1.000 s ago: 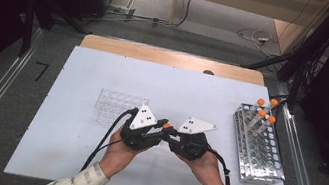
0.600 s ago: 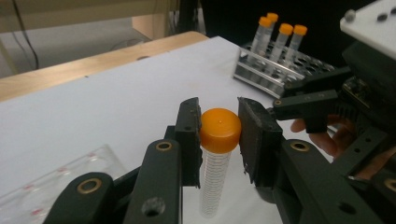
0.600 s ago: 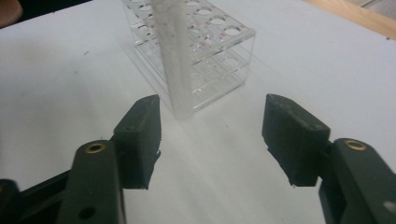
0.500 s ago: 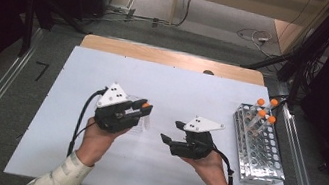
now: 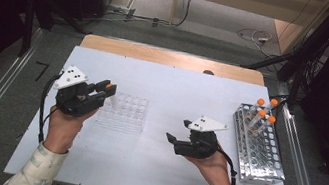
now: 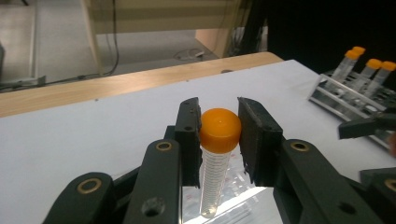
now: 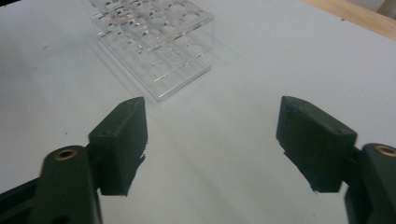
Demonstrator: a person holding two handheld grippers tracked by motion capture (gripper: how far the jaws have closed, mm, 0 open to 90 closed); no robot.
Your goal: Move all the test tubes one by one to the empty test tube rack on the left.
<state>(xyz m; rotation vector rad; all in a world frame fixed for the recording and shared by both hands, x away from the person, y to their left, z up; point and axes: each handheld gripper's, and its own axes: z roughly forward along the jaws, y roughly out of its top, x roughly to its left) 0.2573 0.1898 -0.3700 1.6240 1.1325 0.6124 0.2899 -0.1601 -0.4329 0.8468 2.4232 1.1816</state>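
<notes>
My left gripper (image 5: 105,89) is shut on a clear tube with an orange cap (image 5: 111,87), held a little above the left end of the clear plastic rack (image 5: 124,111). In the left gripper view the jaws clamp just below the orange cap of the tube (image 6: 218,132), which hangs upright over the clear rack (image 6: 236,207). My right gripper (image 5: 171,138) rests mid-table to the right of that rack. Its jaws have just been opening and stand wide in the right gripper view (image 7: 211,137), with only bare table between them.
A metal wire rack (image 5: 258,148) stands at the table's right edge with several orange-capped tubes (image 5: 264,112) at its far end. The wooden strip (image 5: 173,58) marks the table's far edge. The clear rack (image 7: 156,44) lies ahead of my right gripper.
The two grippers were together at mid-table. My left gripper has carried the tube left and upward to the clear rack. The right gripper's jaws have spread apart and it stayed in place.
</notes>
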